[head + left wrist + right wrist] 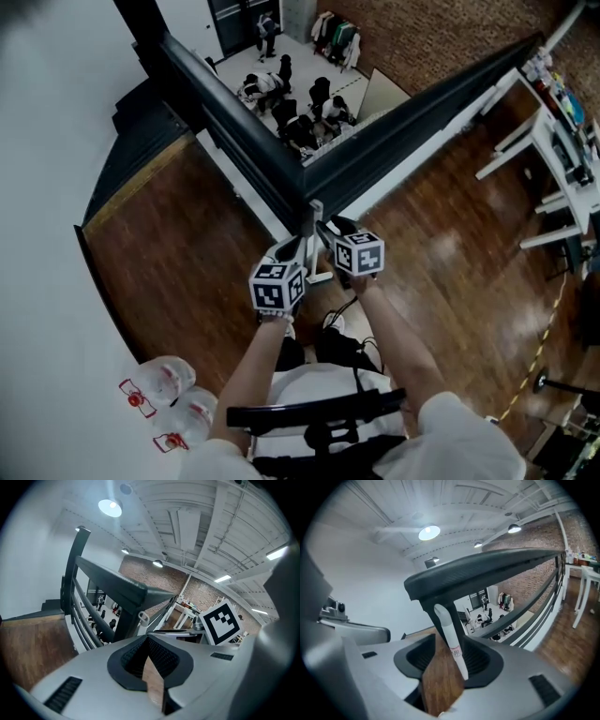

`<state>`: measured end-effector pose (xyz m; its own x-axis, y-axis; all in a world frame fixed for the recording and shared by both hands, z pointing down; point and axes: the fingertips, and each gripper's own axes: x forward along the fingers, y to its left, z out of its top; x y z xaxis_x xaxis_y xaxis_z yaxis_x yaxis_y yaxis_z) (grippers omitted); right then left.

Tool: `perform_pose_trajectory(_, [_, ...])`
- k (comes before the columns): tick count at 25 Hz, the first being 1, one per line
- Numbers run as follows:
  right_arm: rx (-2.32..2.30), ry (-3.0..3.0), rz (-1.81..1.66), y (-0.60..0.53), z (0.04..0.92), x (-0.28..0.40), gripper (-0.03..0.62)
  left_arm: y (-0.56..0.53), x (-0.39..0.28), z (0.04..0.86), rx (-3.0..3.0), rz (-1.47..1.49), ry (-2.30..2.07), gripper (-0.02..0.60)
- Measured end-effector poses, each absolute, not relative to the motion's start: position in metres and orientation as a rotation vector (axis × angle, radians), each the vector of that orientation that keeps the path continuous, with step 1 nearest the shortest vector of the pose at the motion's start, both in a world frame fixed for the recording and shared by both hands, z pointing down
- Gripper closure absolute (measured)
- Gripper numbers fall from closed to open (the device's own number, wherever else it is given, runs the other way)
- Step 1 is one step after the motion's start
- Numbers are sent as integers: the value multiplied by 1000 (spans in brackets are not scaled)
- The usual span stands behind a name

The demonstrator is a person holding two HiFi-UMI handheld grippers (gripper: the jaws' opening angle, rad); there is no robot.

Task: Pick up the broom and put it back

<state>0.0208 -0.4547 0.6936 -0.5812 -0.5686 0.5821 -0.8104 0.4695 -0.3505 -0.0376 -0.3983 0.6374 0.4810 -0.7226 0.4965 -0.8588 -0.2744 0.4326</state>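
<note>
The broom's white handle [451,644] stands upright against the black corner post of the railing [440,599]. It sits between the jaws of my right gripper [443,667], close to the right-hand pad, with a wide gap to the other; the pads do not press it, so the gripper is open. In the head view the handle's top [312,218] shows at the railing corner, just ahead of my right gripper [333,230]. My left gripper [289,249] hangs beside it, slightly lower. Its jaws [151,667] stand a little apart with only floor between them. The handle's hanging loop [143,617] shows ahead of it.
The black railing [234,127] runs off in two directions from the corner, over a drop to a lower floor with people [291,108]. Large water bottles [171,380] stand at the lower left by the white wall. White tables [562,169] stand at the right on the wooden floor.
</note>
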Motion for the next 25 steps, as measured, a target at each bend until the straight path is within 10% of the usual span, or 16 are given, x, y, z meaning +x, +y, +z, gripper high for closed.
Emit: perform_pose_trajectory(25, [1096,-2283,657,-440,730,6,457,-384,-52,664,1993,281,-1329,588])
